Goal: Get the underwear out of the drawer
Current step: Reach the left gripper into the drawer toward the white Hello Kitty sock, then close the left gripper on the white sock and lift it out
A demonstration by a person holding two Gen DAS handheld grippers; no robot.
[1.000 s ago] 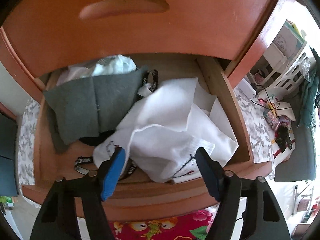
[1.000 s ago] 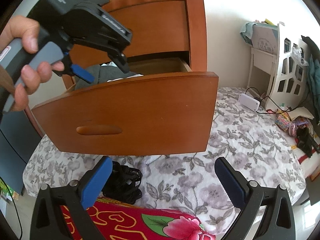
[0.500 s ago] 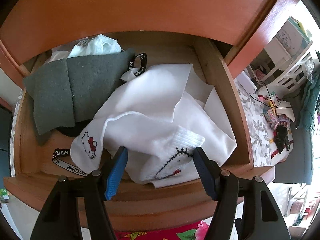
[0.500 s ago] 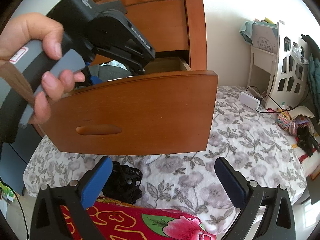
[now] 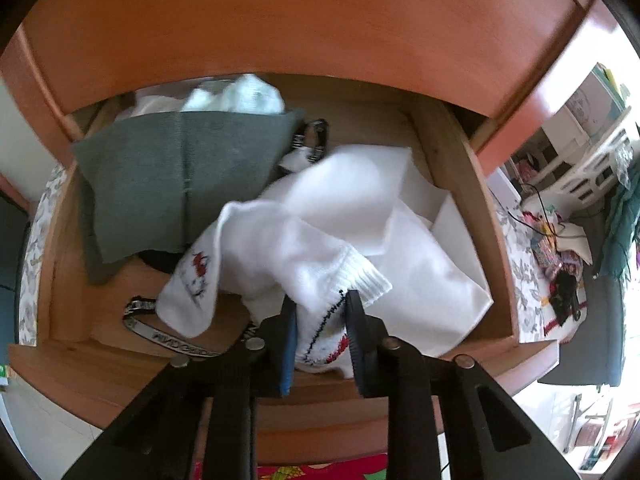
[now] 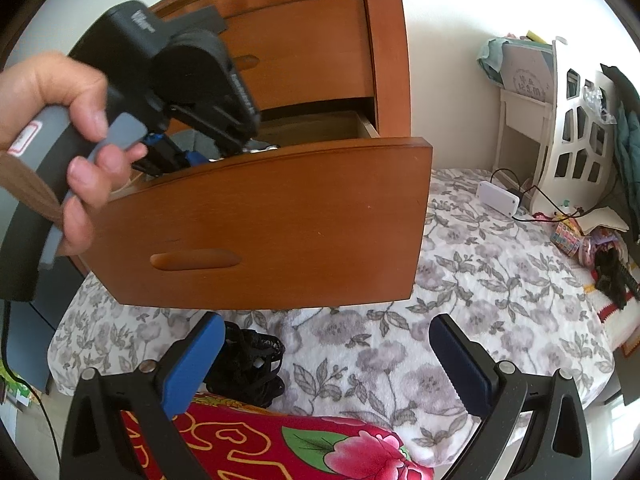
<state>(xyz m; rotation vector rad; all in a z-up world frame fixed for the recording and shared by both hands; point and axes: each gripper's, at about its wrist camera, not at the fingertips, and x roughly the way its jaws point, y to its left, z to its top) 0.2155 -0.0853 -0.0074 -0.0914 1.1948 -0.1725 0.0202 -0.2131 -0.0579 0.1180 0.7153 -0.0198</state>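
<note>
The open wooden drawer [image 5: 460, 200] holds a crumpled white garment with a cartoon print [image 5: 304, 256], a grey cloth [image 5: 176, 184], a flat white cloth [image 5: 420, 272] and a black lettered waistband [image 5: 168, 334]. My left gripper [image 5: 320, 308] reaches into the drawer's front; its jaws are closing and the pads pinch the ribbed, printed end of the white garment. In the right wrist view a hand [image 6: 76, 120] holds that gripper over the drawer front [image 6: 260, 220]. My right gripper [image 6: 326, 356] hangs open and empty above the bed, beside a black garment [image 6: 248, 364].
The closed upper drawer [image 5: 280, 32] overhangs the open one. A floral bedspread [image 6: 480, 300] lies below, with a red flowered blanket [image 6: 280, 448] at the near edge. A white box with a cable [image 6: 498, 200] and white furniture [image 6: 576, 140] stand at the right.
My left gripper dropped into the drawer and its jaws came together on the white printed garment, which has bunched and lifted between them. The right gripper has not moved.
</note>
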